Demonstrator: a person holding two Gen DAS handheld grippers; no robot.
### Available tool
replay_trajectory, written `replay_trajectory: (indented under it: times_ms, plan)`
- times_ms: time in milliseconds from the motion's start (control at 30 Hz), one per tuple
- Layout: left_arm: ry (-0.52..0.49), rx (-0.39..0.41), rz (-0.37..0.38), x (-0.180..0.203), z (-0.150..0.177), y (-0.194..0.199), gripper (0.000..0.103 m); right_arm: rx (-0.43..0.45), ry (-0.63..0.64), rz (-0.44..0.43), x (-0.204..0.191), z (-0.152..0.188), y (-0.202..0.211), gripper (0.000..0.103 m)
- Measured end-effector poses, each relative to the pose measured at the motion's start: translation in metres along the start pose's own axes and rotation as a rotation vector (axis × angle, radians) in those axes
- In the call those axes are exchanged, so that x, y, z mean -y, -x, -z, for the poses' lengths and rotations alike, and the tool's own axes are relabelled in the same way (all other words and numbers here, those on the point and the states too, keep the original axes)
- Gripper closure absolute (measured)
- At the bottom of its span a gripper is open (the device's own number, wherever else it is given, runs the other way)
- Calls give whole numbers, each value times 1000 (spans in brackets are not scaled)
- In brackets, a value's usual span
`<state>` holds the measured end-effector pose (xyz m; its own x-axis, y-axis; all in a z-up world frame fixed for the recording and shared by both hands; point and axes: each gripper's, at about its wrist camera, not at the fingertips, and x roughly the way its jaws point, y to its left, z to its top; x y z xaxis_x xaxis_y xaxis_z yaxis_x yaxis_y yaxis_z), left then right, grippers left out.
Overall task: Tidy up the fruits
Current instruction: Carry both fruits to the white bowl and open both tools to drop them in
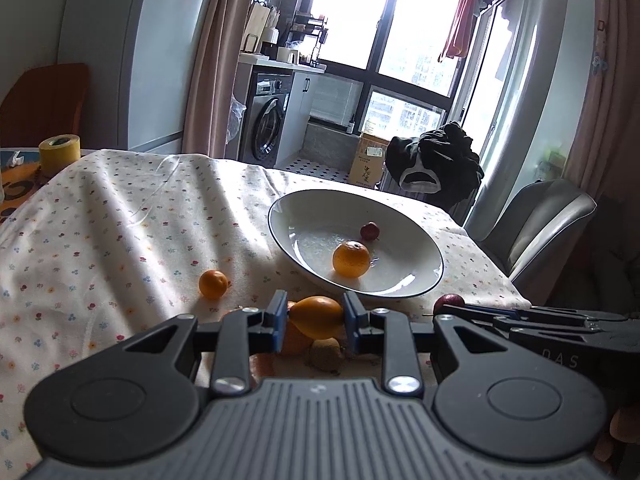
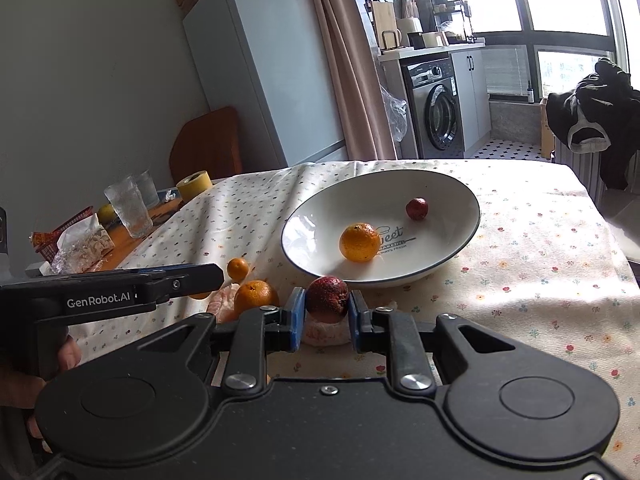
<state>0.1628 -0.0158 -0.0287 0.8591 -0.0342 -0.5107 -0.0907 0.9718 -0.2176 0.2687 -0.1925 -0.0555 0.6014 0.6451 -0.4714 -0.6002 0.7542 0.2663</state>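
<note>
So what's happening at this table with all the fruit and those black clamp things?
A person is sorting fruit into a white bowl using two hand-held grippers. The left tool is closed on a yellow-orange fruit, and the right tool grips a dark red fruit, both just in front of the bowl. An orange and a small red fruit already sit in the bowl. A small orange and some other pieces wait on the flowered tablecloth.
</note>
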Motion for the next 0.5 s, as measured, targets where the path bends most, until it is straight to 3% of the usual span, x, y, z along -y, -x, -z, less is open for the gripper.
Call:
replay_trajectory:
  times_ms: [500]
  plan:
    - [-4, 23, 0, 8, -22, -21, 75, 44, -15, 8, 15, -15, -6, 82]
